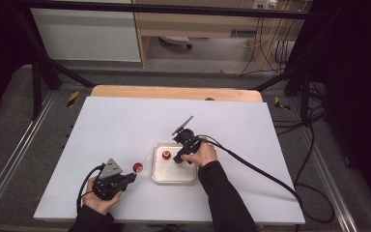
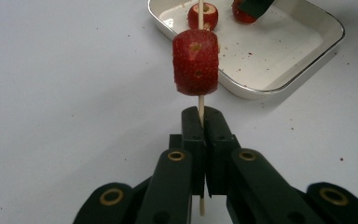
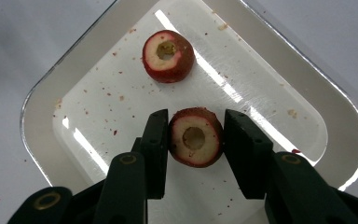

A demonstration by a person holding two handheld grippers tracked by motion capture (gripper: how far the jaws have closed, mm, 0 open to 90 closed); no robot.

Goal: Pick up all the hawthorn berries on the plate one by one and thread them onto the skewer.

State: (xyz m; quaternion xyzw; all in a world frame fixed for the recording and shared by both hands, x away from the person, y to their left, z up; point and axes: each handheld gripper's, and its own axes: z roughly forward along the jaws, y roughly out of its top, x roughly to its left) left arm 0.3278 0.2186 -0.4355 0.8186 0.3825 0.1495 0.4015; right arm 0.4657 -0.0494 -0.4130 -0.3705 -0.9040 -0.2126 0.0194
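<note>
Fruit piece on skewer (image 2: 196,68): deep red, pale speckles; skewer (image 2: 201,109) light tan. Cored pieces in tray (image 3: 42,107): red skin, cream flesh (brownish core holes). Tray white, red-brown flecks. Fingers (image 3: 154,140) black, brass rivets. Desk (image 1: 121,125) pale grey-white

Fruit pieces: three are counted, one threaded on the skewer (image 2: 196,62), two lying in the tray (image 3: 168,56) (image 3: 195,137)
Skewers: one is counted (image 2: 201,106)
Trays: one is counted (image 3: 340,116)
Grippers: two are counted (image 1: 128,179) (image 1: 179,157)
</note>
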